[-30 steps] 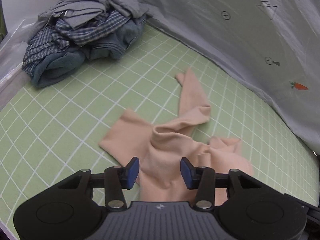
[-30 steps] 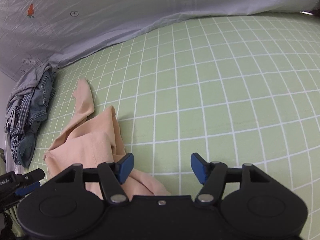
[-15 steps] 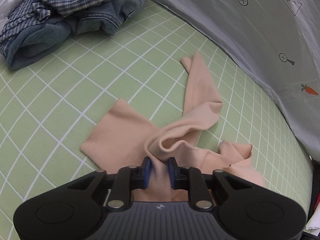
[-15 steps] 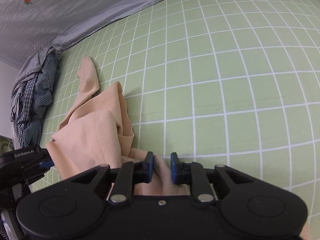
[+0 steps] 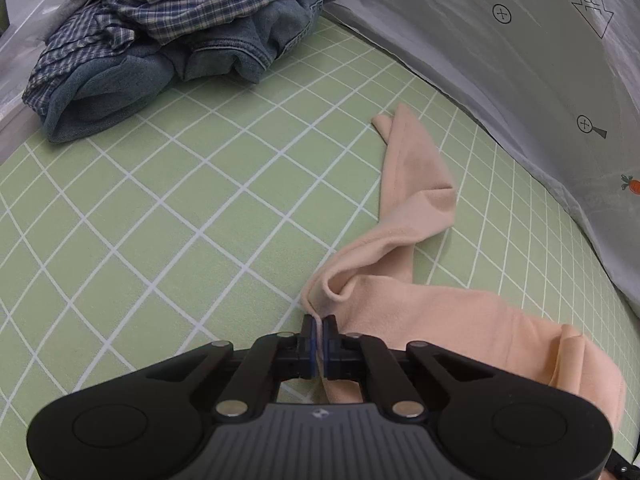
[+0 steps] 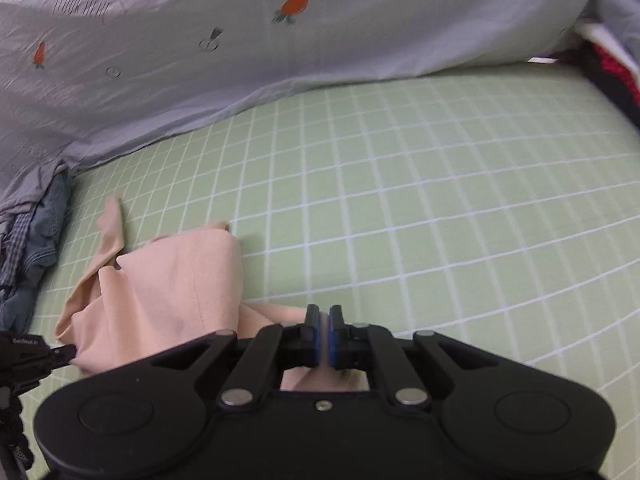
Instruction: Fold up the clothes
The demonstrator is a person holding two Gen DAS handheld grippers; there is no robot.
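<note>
A peach garment [image 5: 448,320] lies crumpled on the green checked sheet [image 5: 168,216]. One long sleeve [image 5: 412,168] stretches away toward the grey sheet. My left gripper [image 5: 319,338] is shut on an edge of the garment and lifts it a little. In the right wrist view the same peach garment [image 6: 168,280] hangs in folds at the left. My right gripper [image 6: 324,334] is shut on another edge of it. The left gripper's body [image 6: 24,356] shows at the far left edge.
A pile of clothes [image 5: 160,40], plaid, denim blue and grey, sits at the far left; it also shows in the right wrist view [image 6: 28,240]. A grey sheet with carrot prints [image 6: 240,40] rises along the back. A dark and red item [image 6: 612,72] lies at the far right corner.
Both grippers went from open to shut on the peach garment. They have since lifted and pulled it, so the cloth has spread out between them.
</note>
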